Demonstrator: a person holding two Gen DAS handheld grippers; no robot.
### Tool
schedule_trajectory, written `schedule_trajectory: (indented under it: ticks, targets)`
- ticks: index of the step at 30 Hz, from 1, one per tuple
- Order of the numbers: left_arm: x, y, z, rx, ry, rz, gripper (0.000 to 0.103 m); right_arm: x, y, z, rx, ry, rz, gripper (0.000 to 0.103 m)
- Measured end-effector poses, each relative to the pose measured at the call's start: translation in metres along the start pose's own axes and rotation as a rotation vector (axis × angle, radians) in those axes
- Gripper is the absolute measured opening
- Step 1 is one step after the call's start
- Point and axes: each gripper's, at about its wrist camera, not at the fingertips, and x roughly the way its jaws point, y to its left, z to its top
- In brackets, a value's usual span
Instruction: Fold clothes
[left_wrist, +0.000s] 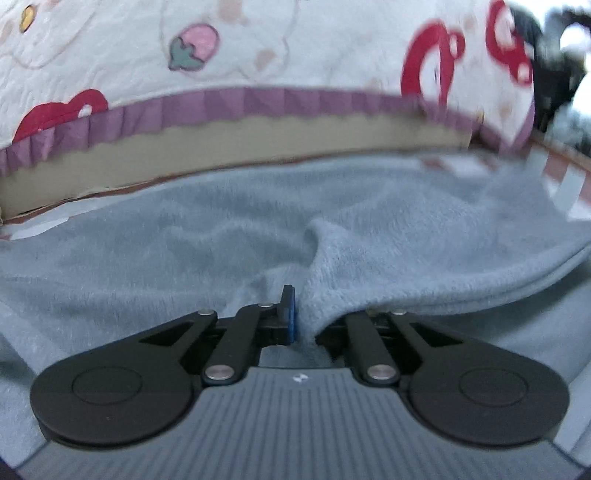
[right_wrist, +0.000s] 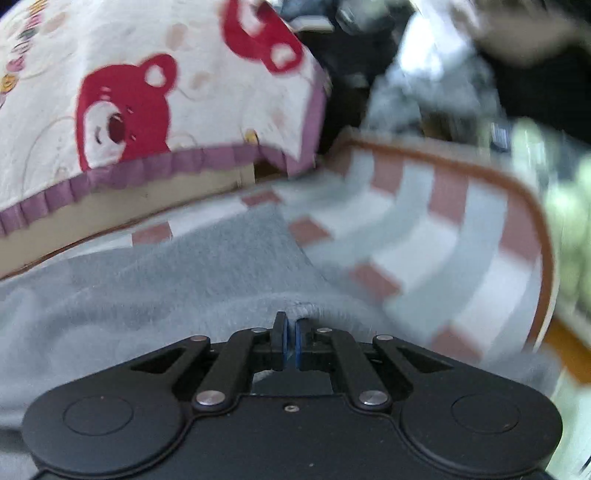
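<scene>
Two tongs, both clamped on one grey fleece garment (left_wrist: 258, 229).

Left wrist view: left tongs (left_wrist: 301, 317) at lower centre, jaws closed. A ridge of fleece runs up from the grip toward mid-frame; cloth drapes over the right finger and hides it, while the left finger's blue pad (left_wrist: 291, 314) shows against the fold. Garment fills the middle and lower frame, edge to edge. Above it, a tan band (left_wrist: 221, 147), then a purple ruffle (left_wrist: 258, 101) bordering a white quilt (left_wrist: 295, 44) with strawberry and red bear prints across the top. Upper right corner is dark and blurred; cannot tell what is there.

Right wrist view: right tongs (right_wrist: 291, 341) at lower centre, pads nearly touching, a thin hem of fleece pinched between them at the tips. Garment (right_wrist: 166, 280) spreads over the lower left and centre. To the right lies a checked cloth (right_wrist: 424, 236) in pink, grey and white with a brown edge (right_wrist: 532, 206), partly under the garment. Quilt (right_wrist: 184, 110) with a red bear occupies the upper left, ruffle and tan band below it. Right edge and upper right are motion-blurred; greenish smear, unidentifiable.
</scene>
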Motion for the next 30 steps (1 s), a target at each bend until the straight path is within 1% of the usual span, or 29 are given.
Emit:
schedule_trajectory:
  ticks: [2, 3, 5, 6, 7, 8, 9, 10, 12, 13, 15, 18, 19, 20, 21, 22, 24, 25, 27, 28, 30]
  targets:
    - [0.006, -0.002, -0.002, -0.001, 0.025, 0.004, 0.007, 0.006, -0.005, -0.005, 0.036, 0.021, 0.015, 0.006]
    - [0.008, -0.002, -0.003, -0.003, 0.034, 0.008, 0.007, 0.010, -0.006, -0.003, 0.063, 0.031, 0.032, 0.010]
    - [0.011, 0.000, -0.001, -0.012, 0.047, 0.020, 0.009, 0.020, -0.008, -0.001, 0.115, 0.052, 0.051, 0.014]
    - [0.011, 0.001, -0.001, -0.017, 0.052, 0.021, 0.009, 0.024, -0.009, -0.002, 0.145, 0.071, 0.049, 0.023]
    - [0.011, 0.002, -0.002, -0.021, 0.057, 0.021, 0.009, 0.028, -0.012, -0.005, 0.190, 0.098, 0.054, 0.029]
    - [0.012, 0.002, -0.002, -0.025, 0.062, 0.020, 0.009, 0.033, -0.015, -0.009, 0.249, 0.133, 0.064, 0.041]
    - [0.013, 0.001, -0.003, -0.030, 0.068, 0.022, 0.009, 0.038, -0.019, -0.013, 0.309, 0.169, 0.075, 0.046]
    - [0.014, 0.002, -0.004, -0.036, 0.076, 0.025, 0.010, 0.041, -0.021, -0.017, 0.364, 0.194, 0.092, 0.047]
    - [0.017, 0.003, -0.005, -0.050, 0.087, 0.028, 0.009, 0.047, -0.025, -0.023, 0.468, 0.226, 0.139, 0.062]
    - [0.017, 0.003, -0.006, -0.057, 0.091, 0.028, 0.009, 0.050, -0.024, -0.025, 0.492, 0.233, 0.150, 0.065]
    - [0.018, 0.003, -0.006, -0.056, 0.094, 0.030, 0.009, 0.055, -0.017, -0.027, 0.477, 0.223, 0.149, 0.068]
    - [0.013, -0.006, -0.005, 0.033, 0.066, 0.055, 0.009, 0.060, -0.010, -0.023, 0.408, 0.185, 0.152, 0.070]
    - [0.010, -0.010, -0.004, 0.060, 0.047, 0.060, 0.005, 0.061, -0.009, -0.023, 0.392, 0.171, 0.153, 0.069]
    - [0.005, -0.012, -0.002, 0.065, 0.022, 0.048, 0.004, 0.060, -0.008, -0.021, 0.374, 0.150, 0.148, 0.053]
    - [0.001, -0.012, 0.000, 0.055, -0.005, 0.025, 0.004, 0.057, -0.007, -0.018, 0.349, 0.122, 0.135, 0.015]
    - [-0.003, -0.012, 0.003, 0.044, -0.026, 0.011, 0.004, 0.054, -0.006, -0.016, 0.325, 0.093, 0.121, 0.007]
    - [-0.008, -0.012, 0.008, 0.033, -0.054, 0.008, 0.004, 0.047, -0.003, -0.010, 0.277, 0.036, 0.095, 0.007]
    - [-0.009, -0.013, 0.008, 0.047, -0.060, 0.017, 0.004, 0.042, -0.003, -0.006, 0.263, 0.001, 0.090, 0.007]
    - [-0.008, -0.016, 0.006, 0.084, -0.065, 0.038, 0.005, 0.025, -0.006, 0.007, 0.245, -0.077, 0.099, 0.006]
    - [-0.006, -0.017, 0.004, 0.099, -0.065, 0.051, 0.007, 0.017, -0.007, 0.014, 0.230, -0.103, 0.103, 0.006]
    - [0.001, -0.018, 0.001, 0.110, -0.063, 0.080, 0.009, 0.002, -0.008, 0.027, 0.210, -0.151, 0.125, 0.005]
